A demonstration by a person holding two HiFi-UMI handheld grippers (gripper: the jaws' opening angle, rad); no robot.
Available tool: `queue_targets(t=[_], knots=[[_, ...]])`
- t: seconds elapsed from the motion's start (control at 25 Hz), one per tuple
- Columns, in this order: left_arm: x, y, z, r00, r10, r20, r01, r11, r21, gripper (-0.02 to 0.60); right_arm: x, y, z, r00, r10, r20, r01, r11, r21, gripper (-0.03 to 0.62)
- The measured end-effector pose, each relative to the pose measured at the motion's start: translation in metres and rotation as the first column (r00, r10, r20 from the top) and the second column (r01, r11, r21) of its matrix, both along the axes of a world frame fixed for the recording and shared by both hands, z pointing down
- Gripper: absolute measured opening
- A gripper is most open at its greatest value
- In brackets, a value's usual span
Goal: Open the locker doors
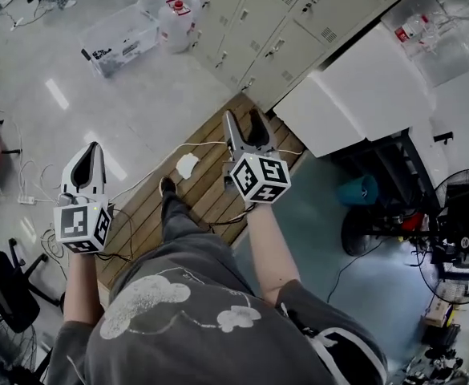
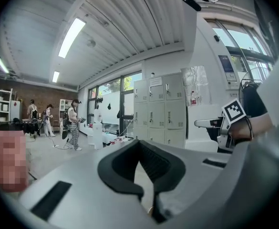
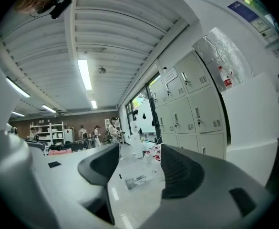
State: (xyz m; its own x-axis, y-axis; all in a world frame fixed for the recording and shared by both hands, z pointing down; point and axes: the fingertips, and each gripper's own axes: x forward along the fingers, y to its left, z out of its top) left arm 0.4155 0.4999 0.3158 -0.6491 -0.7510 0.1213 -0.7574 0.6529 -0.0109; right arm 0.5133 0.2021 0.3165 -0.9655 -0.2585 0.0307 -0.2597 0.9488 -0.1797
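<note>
Two tongs are raised above the floor, neither touching anything. My left tongs [image 1: 93,147] are together with nothing in them. My right tongs [image 1: 241,123] stand apart and empty. The lockers [image 1: 298,22] stand ahead against the wall, well apart from both tongs, and every door [image 1: 276,50] in view is closed. A white cabinet [image 1: 354,95] sits just beside the lockers. Wooden boards [image 1: 210,183] lie on the floor below my right tongs. Water jugs [image 1: 174,10] stand near the lockers' far end.
</note>
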Motion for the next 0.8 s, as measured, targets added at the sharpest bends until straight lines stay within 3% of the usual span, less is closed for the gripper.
queue_targets(t=[0.28, 0.48, 0.64, 0.8], knots=[[-0.128, -0.094, 0.034, 0.999, 0.038, 0.033, -0.038, 0.999, -0.009, 0.008, -0.12, -0.092, 0.049, 1.0, 0.025, 0.007, -0.025, 1.0, -0.019, 0.308], [-0.217, -0.184, 0.027, 0.994, 0.102, 0.048, -0.104, 0.994, 0.038, 0.008, -0.198, -0.168, 0.052, 0.998, 0.068, 0.007, -0.068, 0.998, -0.014, 0.319], [-0.265, -0.238, 0.022, 0.988, 0.143, 0.054, -0.146, 0.988, 0.058, 0.008, -0.23, -0.212, 0.041, 0.995, 0.099, 0.024, -0.099, 0.995, 0.015, 0.322], [-0.286, -0.284, 0.021, 0.98, 0.195, 0.048, -0.198, 0.978, 0.068, 0.008, -0.234, -0.245, 0.048, 0.989, 0.147, 0.022, -0.147, 0.989, -0.008, 0.327]])
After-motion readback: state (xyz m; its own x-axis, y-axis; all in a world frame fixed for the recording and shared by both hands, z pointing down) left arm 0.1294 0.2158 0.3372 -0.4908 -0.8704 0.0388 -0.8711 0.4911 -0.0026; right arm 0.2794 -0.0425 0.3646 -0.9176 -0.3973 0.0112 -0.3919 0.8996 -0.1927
